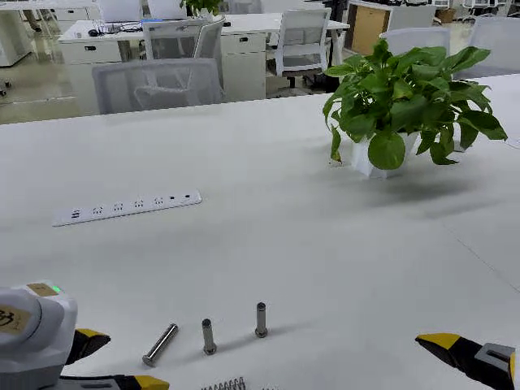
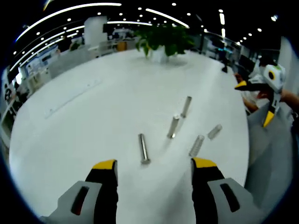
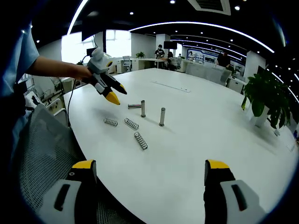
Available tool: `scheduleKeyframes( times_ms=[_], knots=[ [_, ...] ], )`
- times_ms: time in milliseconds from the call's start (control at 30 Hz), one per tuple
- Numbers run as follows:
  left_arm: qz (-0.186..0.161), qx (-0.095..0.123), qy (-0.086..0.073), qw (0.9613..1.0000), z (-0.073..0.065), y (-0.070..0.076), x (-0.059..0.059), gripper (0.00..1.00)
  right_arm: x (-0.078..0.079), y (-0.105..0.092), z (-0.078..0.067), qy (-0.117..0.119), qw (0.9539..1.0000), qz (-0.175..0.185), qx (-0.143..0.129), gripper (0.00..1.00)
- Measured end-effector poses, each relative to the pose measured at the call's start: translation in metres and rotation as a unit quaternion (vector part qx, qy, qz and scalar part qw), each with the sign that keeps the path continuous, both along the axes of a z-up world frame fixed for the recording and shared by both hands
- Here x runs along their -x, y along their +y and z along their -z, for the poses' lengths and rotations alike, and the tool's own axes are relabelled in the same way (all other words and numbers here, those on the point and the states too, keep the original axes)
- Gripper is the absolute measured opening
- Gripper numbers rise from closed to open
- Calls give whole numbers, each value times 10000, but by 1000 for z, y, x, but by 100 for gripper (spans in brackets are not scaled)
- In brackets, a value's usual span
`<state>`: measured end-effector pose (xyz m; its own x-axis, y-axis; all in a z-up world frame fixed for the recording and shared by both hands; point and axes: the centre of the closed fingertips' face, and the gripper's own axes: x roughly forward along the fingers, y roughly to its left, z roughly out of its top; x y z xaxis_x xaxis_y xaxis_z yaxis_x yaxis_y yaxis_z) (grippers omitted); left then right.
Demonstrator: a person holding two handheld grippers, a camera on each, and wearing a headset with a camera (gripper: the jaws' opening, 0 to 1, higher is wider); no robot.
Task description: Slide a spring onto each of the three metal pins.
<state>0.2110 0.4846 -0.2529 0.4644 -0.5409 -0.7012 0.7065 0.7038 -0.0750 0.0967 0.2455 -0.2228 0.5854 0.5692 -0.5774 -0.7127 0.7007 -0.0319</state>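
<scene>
Three metal pins rest on the white table (image 1: 268,219). One pin (image 1: 160,344) lies flat, and two pins (image 1: 209,335) (image 1: 261,319) stand upright to its right. A spring (image 1: 225,383) lies just in front of them at the frame's lower edge. In the right gripper view, three springs (image 3: 110,122) (image 3: 131,123) (image 3: 140,140) lie loose near the pins (image 3: 162,116). My left gripper (image 2: 153,164) is open and empty, a short way before the lying pin (image 2: 143,148). My right gripper (image 3: 150,165) is open and empty, back near the table's edge.
A potted green plant (image 1: 406,97) stands at the far right. A white power strip (image 1: 126,208) lies at the far left. Grey office chairs (image 1: 154,85) line the far edge, with desks behind. The near table edge (image 3: 100,179) lies under my right gripper.
</scene>
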Motion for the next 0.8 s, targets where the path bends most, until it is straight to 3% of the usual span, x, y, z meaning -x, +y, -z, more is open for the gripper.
scheduleKeyframes(
  times_ms=[133, 533, 800],
  knots=[
    [-70, -6, -14, 10000, 2, -1, -12, 56, 1, 1, 1, 17, 10000, -39, 9, 97],
    [-100, -122, 114, 9998, 18, -9, -33, 41, 0, 0, -1, 1, 10000, 22, -20, 97],
    [-97, -221, 269, 9993, 29, -12, -37, 32, 0, -1, -1, -10, 10000, 17, -27, 96]
  ],
)
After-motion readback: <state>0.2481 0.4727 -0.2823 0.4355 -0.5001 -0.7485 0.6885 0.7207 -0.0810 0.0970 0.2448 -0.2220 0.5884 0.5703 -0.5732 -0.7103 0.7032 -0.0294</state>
